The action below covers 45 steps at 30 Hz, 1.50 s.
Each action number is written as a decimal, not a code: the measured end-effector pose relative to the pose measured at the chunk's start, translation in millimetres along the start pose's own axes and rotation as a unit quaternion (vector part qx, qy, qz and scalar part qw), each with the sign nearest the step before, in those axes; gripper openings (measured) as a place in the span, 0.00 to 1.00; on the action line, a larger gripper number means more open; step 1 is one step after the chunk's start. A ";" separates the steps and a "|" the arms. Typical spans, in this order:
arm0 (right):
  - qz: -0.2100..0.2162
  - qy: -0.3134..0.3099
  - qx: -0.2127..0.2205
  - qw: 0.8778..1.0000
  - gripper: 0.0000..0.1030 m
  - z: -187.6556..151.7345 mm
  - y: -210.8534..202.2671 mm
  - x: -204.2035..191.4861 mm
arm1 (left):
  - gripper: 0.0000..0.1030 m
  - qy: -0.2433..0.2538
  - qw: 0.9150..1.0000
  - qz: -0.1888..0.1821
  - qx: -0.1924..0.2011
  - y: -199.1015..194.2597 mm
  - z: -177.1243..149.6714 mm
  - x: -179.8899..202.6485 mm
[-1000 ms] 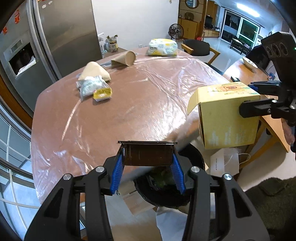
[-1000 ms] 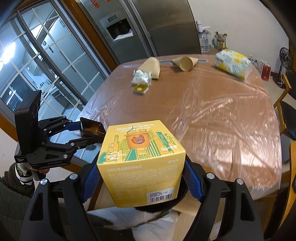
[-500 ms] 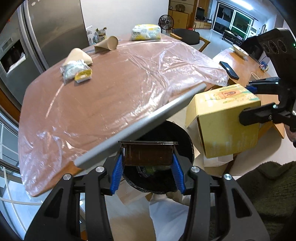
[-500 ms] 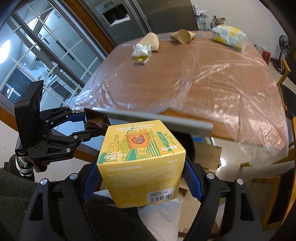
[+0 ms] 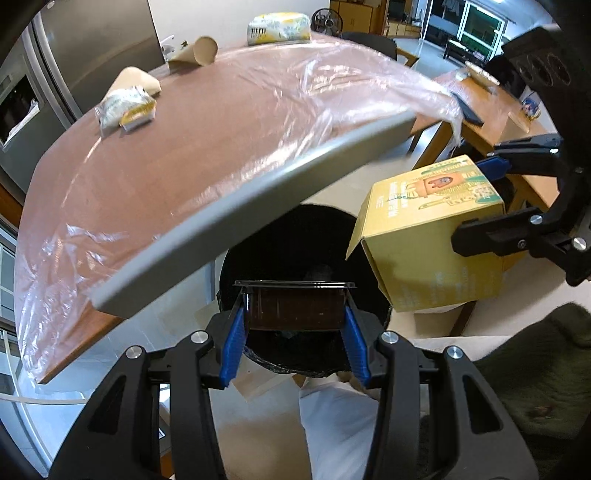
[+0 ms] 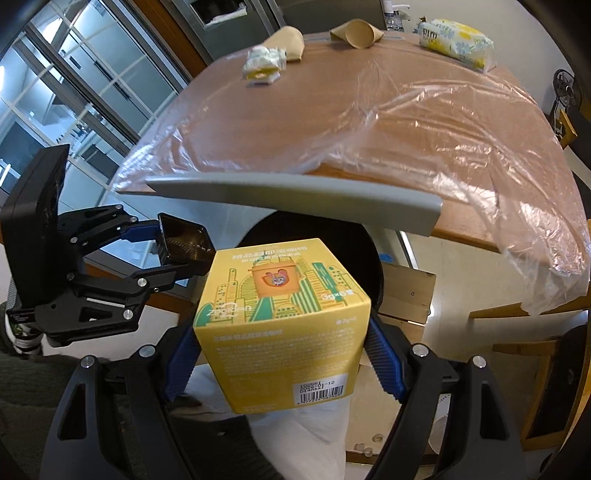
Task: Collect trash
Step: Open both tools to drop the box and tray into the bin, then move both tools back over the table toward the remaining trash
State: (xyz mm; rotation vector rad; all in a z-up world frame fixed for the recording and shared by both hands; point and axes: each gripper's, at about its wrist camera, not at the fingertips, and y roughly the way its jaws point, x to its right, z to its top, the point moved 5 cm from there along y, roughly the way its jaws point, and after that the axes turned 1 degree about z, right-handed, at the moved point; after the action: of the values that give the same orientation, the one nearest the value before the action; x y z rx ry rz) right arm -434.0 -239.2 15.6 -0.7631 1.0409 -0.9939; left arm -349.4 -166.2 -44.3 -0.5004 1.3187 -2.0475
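My left gripper [image 5: 293,312] is shut on a small dark brown plastic tub [image 5: 293,308], also seen in the right wrist view as the tub [image 6: 183,242]. It hangs over the mouth of a black trash bin [image 5: 280,243] below the table's edge. My right gripper [image 6: 282,345] is shut on a yellow carton [image 6: 282,314] with one end flap open, the carton [image 5: 432,243] sitting just right of the bin's mouth. The bin [image 6: 373,266] is mostly hidden behind the carton in the right wrist view.
A brown table [image 5: 177,140] under clear plastic sheeting overhangs the bin, its grey edge strip [image 5: 258,210] close above both grippers. On it lie a snack wrapper [image 5: 123,109], a paper cone [image 5: 205,50], a paper cup and a tissue pack [image 5: 279,27]. White bags [image 5: 336,417] lie on the floor.
Both grippers have sunk below the table's edge with their loads. The tabletop now sits higher in both views and the bin's mouth looks larger.
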 end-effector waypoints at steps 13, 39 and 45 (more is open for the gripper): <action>-0.038 -0.005 -0.010 0.999 0.76 6.6 50.9 2.8 | 0.46 -0.016 0.999 0.015 -0.023 42.4 -10.6 -8.8; -0.106 -0.028 0.122 0.986 0.94 49.7 -64.0 12.2 | 0.90 -0.017 0.997 -0.009 0.075 -51.0 19.0 -22.7; -0.158 -0.053 0.208 0.964 0.96 139.2 -80.5 23.5 | 0.96 -0.061 0.985 0.080 0.138 -61.4 74.4 -74.0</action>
State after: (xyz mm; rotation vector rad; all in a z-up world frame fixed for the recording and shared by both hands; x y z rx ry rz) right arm -322.5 -283.3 125.3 -0.6313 0.5949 -1.3767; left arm -269.0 -146.3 44.7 -0.3760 0.9512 -1.9913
